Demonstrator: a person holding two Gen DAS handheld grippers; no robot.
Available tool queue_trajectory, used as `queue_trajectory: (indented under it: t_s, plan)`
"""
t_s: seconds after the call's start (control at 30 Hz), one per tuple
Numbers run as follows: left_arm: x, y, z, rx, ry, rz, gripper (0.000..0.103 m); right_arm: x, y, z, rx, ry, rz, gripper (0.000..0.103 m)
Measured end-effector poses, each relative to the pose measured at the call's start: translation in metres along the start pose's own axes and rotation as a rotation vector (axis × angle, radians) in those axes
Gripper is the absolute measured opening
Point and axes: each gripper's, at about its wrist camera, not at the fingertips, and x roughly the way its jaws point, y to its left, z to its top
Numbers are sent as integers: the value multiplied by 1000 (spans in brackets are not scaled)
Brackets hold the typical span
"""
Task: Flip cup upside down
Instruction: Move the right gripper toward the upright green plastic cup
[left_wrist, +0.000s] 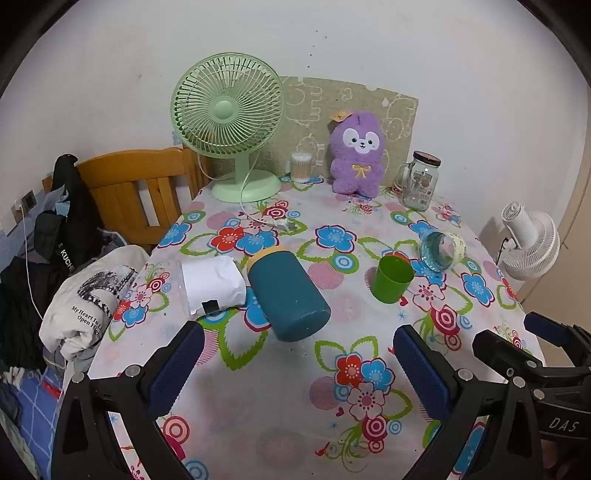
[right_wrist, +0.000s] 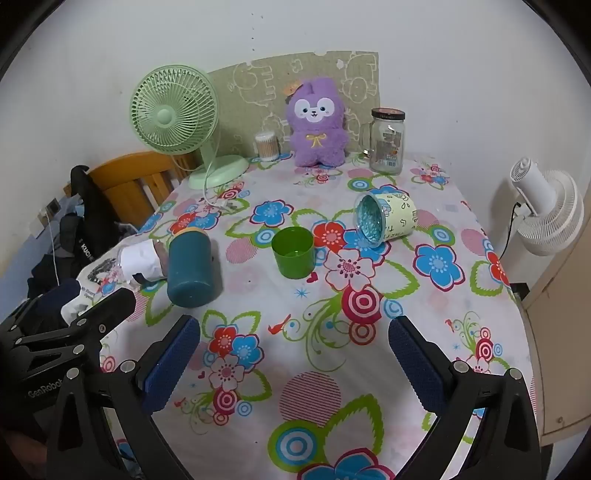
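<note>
On the flower-print surface (right_wrist: 369, 369) there are two cups: one green cup (right_wrist: 293, 252) standing upright, mouth up, near the middle, and one pale yellow patterned cup (right_wrist: 386, 220) lying on its side just right of and behind it, its blue-speckled inside facing the cameras. The two cups sit near each other but apart. One teal bottle (right_wrist: 190, 267) with a yellow cap lies on its side to the left of the green cup, with one white packet (left_wrist: 212, 286) just beside it at the surface's left edge. Along the back stand one mint-green desk fan (right_wrist: 173, 118), one tub of cotton swabs (right_wrist: 267, 146), one purple plush toy (right_wrist: 316, 122) and one lidded glass jar (right_wrist: 386, 141). A second fan, white (right_wrist: 546, 214), sits off the surface to the right. The left gripper (left_wrist: 295, 365) has its jaws spread wide, holding and touching nothing, hovering over the near part of the cloth in front of the bottle. The right gripper (right_wrist: 295, 354) is likewise spread wide and empty, above the cloth, well short of the green cup.
</note>
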Motion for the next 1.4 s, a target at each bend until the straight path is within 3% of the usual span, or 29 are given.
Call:
queue_trajectory:
  t_s: [1.4]
  plan:
    - [-1, 7, -3, -8, -1, 0, 103, 0, 7, -3, -1, 2, 9, 103]
